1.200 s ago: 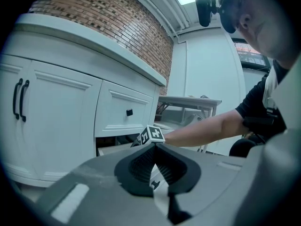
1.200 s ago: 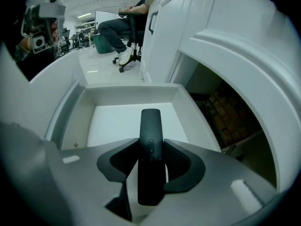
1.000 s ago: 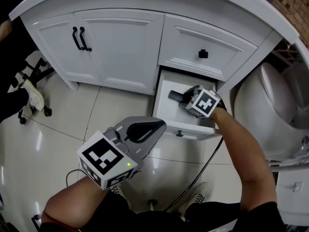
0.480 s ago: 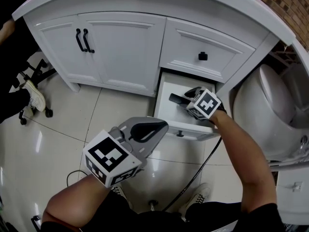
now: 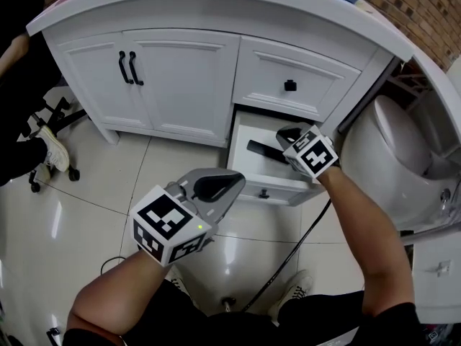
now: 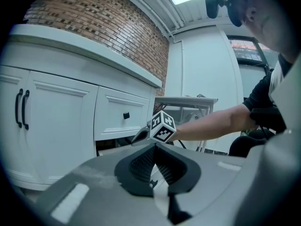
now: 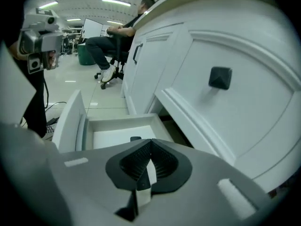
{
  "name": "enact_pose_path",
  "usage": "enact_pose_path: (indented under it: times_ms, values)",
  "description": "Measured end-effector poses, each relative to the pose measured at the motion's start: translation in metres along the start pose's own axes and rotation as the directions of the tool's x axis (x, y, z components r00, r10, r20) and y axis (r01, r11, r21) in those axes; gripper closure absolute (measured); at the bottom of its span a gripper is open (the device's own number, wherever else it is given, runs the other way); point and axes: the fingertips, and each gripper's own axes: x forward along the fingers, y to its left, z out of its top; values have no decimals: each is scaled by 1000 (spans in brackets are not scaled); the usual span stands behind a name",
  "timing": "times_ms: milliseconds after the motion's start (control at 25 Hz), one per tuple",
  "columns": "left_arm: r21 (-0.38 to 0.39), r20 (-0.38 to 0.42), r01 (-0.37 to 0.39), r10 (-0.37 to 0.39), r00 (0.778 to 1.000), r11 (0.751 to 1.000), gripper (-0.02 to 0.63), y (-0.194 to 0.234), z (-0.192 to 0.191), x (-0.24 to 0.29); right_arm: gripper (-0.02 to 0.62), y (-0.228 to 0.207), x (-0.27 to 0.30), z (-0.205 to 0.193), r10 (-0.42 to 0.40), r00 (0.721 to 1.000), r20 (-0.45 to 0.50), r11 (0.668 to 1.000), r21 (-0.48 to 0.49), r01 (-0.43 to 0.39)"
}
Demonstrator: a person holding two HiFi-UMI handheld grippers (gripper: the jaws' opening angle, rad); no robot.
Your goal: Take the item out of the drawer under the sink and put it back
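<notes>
Item (image 5: pixel 261 149): dark, slim, above open drawer (image 5: pixel 277 187). Nearest, left gripper (image 5: pixel 238 182): pressed together, empty. Beyond, right gripper (image 7: pixel 150 144): jaws just closed, seemingly pinching Item by one end. Risk: shallow end grip lets it pivot, drop. Head view shows its length; right gripper view only its tip, plus bare drawer bottom.

White double cabinet doors (image 5: pixel 166 85) with black bar handles (image 5: pixel 128 67) are seen beside a closed drawer front fitted with a black knob (image 5: pixel 289 86). A toilet (image 5: pixel 389 157) is shown at right, below a brick wall (image 5: pixel 421 6). A black cable (image 5: pixel 292 262) is trailed across the glossy tiled floor (image 5: pixel 65 222), where a seated person (image 7: pixel 120 36) is pictured on a wheeled chair (image 5: pixel 43 168).
</notes>
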Motion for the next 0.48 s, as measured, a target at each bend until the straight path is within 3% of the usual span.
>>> enact_pose_path:
  times_ms: [200,480]
  values:
    - [1,8,-17,17,1000,1000,600,0,2,-1,588,-3,-47,20,-56,994,89,997,53,51]
    - [29,20,-14,13,1000,999,600,-12,8,-2,589,23,-132,45,-68,959,275,978,210,10]
